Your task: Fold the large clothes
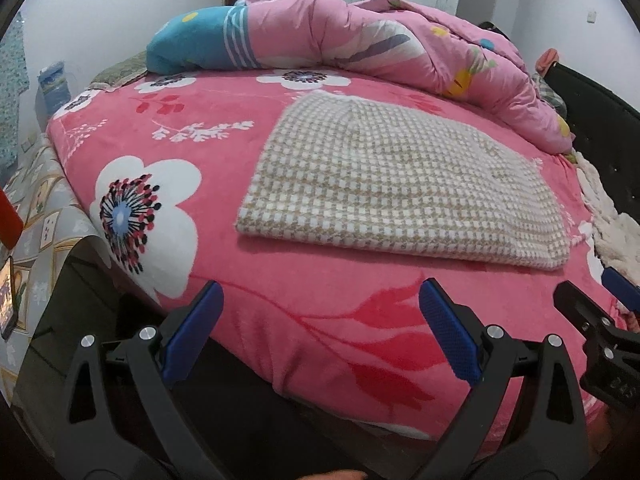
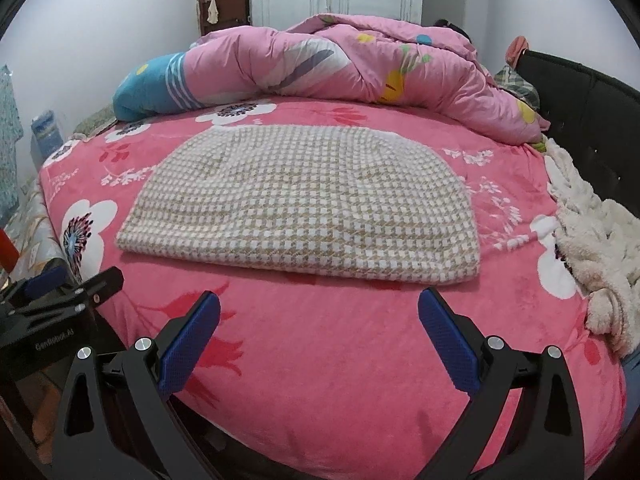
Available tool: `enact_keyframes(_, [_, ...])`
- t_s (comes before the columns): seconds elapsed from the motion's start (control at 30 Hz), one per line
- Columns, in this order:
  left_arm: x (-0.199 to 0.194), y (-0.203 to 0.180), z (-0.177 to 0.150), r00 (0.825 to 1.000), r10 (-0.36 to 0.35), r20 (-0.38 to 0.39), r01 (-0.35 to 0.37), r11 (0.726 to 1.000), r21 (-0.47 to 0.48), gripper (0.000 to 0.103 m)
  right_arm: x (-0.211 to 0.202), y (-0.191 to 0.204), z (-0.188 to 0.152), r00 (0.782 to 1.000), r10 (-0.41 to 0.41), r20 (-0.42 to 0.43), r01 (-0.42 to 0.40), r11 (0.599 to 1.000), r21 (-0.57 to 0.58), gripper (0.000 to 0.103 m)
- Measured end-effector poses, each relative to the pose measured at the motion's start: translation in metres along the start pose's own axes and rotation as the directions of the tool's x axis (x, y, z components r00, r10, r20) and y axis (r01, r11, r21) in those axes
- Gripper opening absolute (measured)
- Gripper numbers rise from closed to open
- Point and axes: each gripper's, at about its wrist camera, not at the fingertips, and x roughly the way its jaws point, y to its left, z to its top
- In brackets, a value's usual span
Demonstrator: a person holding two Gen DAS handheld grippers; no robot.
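A beige-and-white checked garment [image 1: 396,184] lies folded into a flat rectangle on the pink floral bedspread [image 1: 200,120]; it also shows in the right wrist view [image 2: 304,204]. My left gripper [image 1: 320,300] is open and empty, held over the bed's near edge, short of the garment's front hem. My right gripper [image 2: 320,312] is open and empty, also just in front of the hem. The right gripper shows at the right edge of the left wrist view [image 1: 600,312], and the left gripper at the left edge of the right wrist view [image 2: 60,292].
A bunched pink and blue quilt [image 2: 340,72] lies across the far side of the bed. A fluffy white blanket [image 2: 596,248] is heaped at the right edge, beside a dark headboard [image 2: 580,100]. A patterned sheet [image 1: 44,208] hangs off the left side. White walls stand behind.
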Motion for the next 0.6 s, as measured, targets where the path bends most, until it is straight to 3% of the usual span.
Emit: enact_keyframes(0.6, [0.001, -0.018, -0.004, 0.999, -0.034, -0.025, 0.035, 0.998, 0.051, 0.095, 0.009, -0.007, -0.004, 1.000, 0.013, -0.027, -0.013, 1.000, 0.006, 0.097])
